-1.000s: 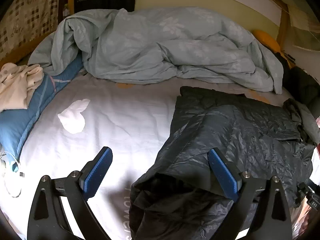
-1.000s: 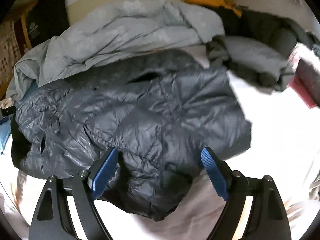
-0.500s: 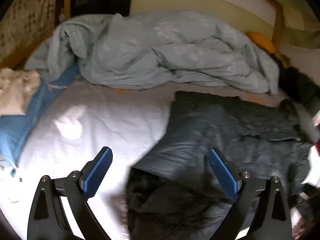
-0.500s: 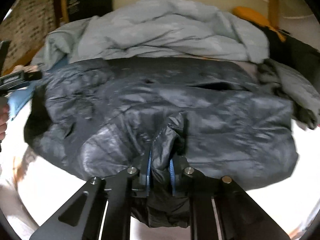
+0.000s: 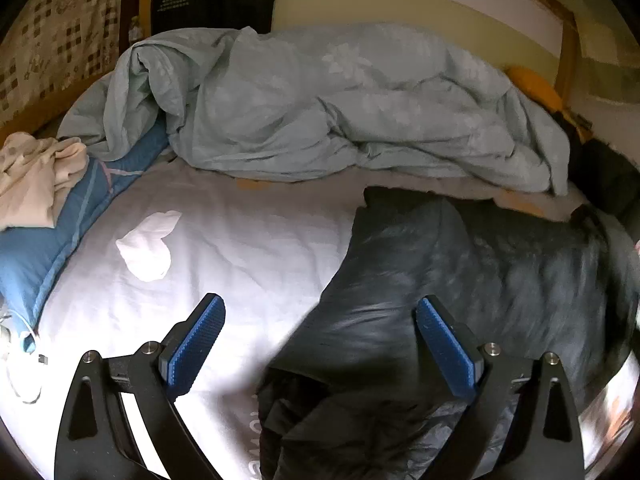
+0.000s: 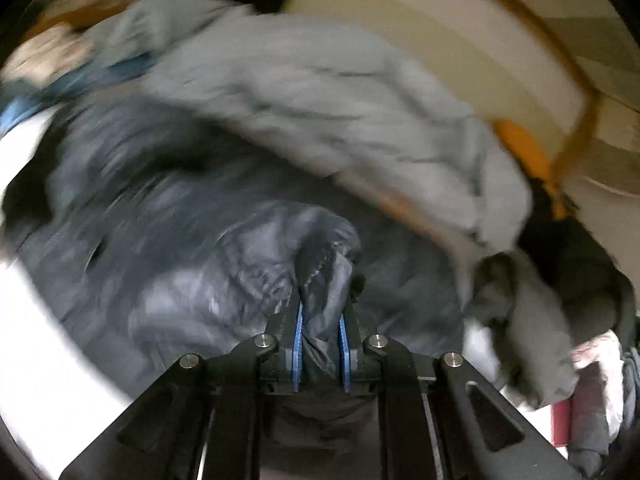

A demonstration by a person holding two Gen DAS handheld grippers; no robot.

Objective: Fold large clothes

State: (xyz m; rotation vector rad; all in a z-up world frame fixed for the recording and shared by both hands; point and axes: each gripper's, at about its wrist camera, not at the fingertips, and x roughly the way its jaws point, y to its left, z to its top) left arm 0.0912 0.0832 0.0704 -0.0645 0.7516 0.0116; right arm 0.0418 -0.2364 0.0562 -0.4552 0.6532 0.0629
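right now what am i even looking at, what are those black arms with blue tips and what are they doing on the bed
These are two handheld grippers, one in each of a person's hands, each with a camera looking along its fingers. The left gripper is open, hovering over the white sheet and the edge of a dark puffer jacket. The right gripper is shut on a bunched fold of that jacket; its picture is blurred. A light blue duvet is heaped behind, and a white sock lies on the sheet.
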